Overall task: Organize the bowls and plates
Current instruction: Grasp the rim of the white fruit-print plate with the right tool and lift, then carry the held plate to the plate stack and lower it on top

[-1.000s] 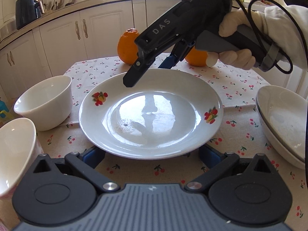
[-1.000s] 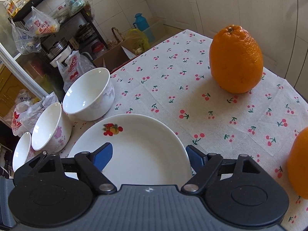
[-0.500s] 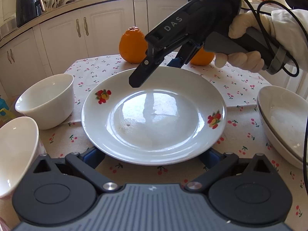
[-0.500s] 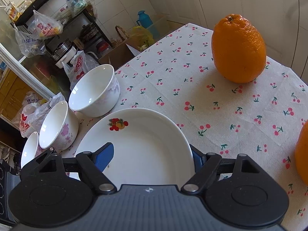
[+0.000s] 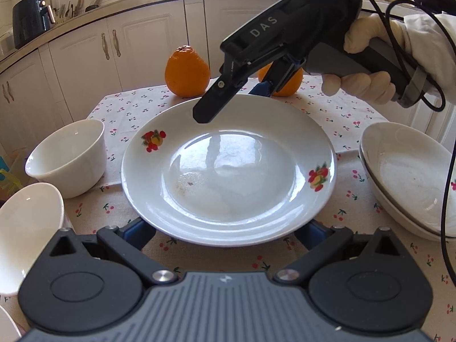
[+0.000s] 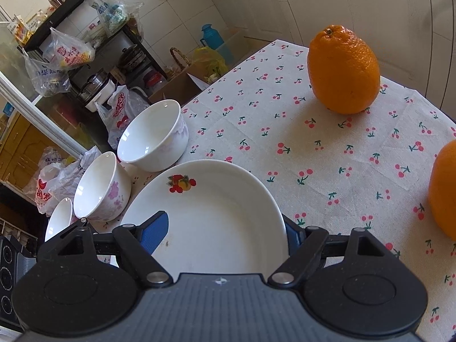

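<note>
**Thin grip on a slick plate**

Your right gripper (image 6: 225, 233) stands apart astride the far rim of the fruit-print plate (image 5: 228, 168), which sits mid-worktop (image 5: 327, 108). Your left gripper (image 5: 225, 230) is spread wide, its tips hidden under the near rim. Pinch only that glazed edge and the plate may tilt, slip, or knock the nearest bowl (image 6: 151, 136).

Count: one printed plate, two stacked dishes (image 5: 407, 176), three bowls, two oranges (image 6: 343, 69).
</note>
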Available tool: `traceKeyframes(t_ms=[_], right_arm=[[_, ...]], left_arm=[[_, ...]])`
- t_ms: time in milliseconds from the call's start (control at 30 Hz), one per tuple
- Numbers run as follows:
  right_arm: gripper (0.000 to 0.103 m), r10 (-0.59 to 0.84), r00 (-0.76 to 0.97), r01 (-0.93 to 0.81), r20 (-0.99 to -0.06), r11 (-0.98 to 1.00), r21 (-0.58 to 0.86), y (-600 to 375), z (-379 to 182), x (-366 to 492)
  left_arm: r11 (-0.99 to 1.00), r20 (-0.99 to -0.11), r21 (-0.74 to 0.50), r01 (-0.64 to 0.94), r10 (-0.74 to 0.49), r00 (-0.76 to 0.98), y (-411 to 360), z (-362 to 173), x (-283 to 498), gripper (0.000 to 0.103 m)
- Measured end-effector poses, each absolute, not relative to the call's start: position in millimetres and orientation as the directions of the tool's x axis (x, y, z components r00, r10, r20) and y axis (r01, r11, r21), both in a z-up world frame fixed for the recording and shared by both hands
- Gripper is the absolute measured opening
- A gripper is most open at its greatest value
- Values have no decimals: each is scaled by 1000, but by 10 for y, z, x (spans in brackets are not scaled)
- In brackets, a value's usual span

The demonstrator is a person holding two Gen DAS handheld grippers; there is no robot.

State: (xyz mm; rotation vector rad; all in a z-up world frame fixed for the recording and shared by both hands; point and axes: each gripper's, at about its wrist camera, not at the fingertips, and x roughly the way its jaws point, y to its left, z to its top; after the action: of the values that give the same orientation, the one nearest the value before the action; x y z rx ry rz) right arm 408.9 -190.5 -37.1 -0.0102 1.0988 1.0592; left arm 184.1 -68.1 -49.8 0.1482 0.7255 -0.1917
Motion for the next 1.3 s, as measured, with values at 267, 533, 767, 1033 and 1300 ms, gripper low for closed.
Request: traceKeyframes(t_ms=[267, 533, 767, 1033, 1300], right_arm=[[85, 697, 86, -690, -712, 557, 462, -2077, -224, 3924], [85, 699, 149, -670, -700, 592, 448, -2326, -80, 3687], [85, 687, 203, -630, -698, 637, 444, -2648, -24, 3459], [86, 676, 257, -569, -691, 684, 457, -3064, -47, 3188], [86, 647, 308, -513, -698, 730, 451, -3453, -70, 2893]], left_arm=[[963, -662, 69, 261, -151, 734, -762, -303, 1728, 101], [948, -653, 67, 310, -193, 732, -868, -182, 1619, 101], [926, -652, 60, 372, -246, 717, -1027, -122, 1537, 101], [887, -659, 74, 456, -299, 690, -1270, -132, 1445, 101], [839, -677, 73, 539, -355, 644, -1511, -174, 1359, 101]])
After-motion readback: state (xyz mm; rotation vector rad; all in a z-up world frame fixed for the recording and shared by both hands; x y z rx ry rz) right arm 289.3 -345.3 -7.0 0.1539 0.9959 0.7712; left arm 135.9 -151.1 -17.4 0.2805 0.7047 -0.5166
